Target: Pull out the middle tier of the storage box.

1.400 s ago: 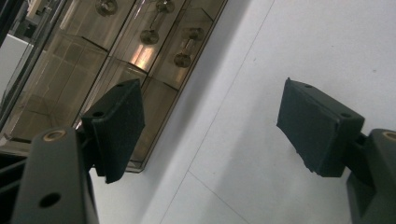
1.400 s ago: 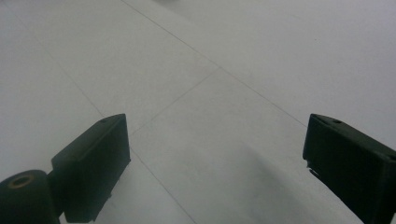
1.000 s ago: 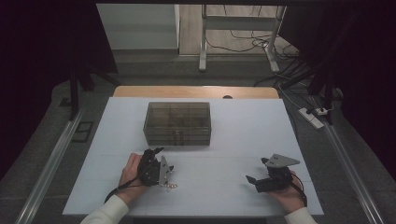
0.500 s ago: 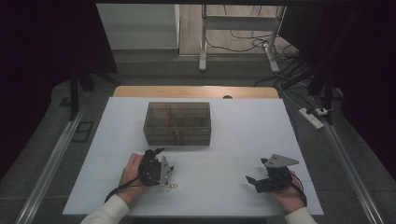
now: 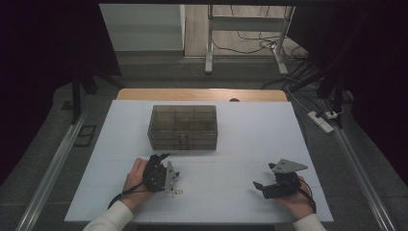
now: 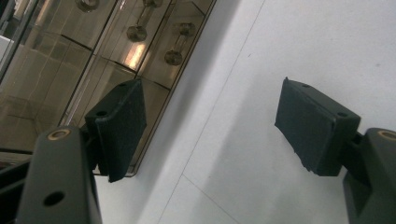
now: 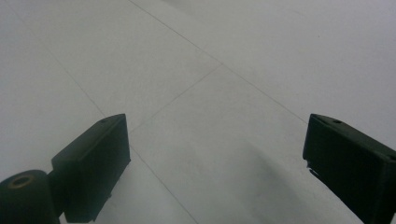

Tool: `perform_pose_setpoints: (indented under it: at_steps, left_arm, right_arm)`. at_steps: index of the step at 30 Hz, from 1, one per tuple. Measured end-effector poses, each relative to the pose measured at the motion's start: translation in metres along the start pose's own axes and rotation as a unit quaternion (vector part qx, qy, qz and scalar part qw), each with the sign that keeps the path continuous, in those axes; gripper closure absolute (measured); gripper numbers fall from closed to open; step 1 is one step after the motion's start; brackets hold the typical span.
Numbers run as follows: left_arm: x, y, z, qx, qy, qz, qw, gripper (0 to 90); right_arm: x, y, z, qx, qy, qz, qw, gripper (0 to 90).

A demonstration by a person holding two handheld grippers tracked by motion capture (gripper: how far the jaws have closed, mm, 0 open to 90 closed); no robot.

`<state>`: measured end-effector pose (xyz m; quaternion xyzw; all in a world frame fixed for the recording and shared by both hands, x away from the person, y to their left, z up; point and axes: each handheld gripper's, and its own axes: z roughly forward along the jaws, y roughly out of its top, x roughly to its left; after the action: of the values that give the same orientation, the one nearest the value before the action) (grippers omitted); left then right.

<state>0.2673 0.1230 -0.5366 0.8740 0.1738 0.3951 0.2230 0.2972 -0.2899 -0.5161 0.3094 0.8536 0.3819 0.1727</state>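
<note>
Tabletop (image 5: 240, 144) white, matte, faint seam lines crossing; wooden strip (image 5: 202, 94) along far edge. Smoked clear compartment box (image 5: 183, 126) mid-table toward far side, lid down, small metal parts visible inside through wall in left gripper view (image 6: 84, 60). Left gripper (image 5: 161, 166) just near side of box, not touching it, jaws wide apart, nothing between. Right gripper (image 5: 262, 186) well apart at near right, resting low over bare surface, jaws spread, empty. Small shiny bits (image 5: 178, 191) on table beside left gripper. Grey carpet floor around, metal rails (image 5: 53, 163) both sides, black curtains, cables and power strip (image 5: 320, 120) far right.
</note>
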Motion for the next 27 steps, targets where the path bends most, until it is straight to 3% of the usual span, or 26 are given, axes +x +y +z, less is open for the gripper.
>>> perform_pose_setpoints:
  at_steps: [27]
  left_arm:
    - [0.0003,-0.0003,0.0047,0.016,-0.008,0.006,0.9998,24.8]
  right_arm:
    - [-0.0001,-0.0003,0.0005,0.002,0.0,0.001,1.0,7.2]
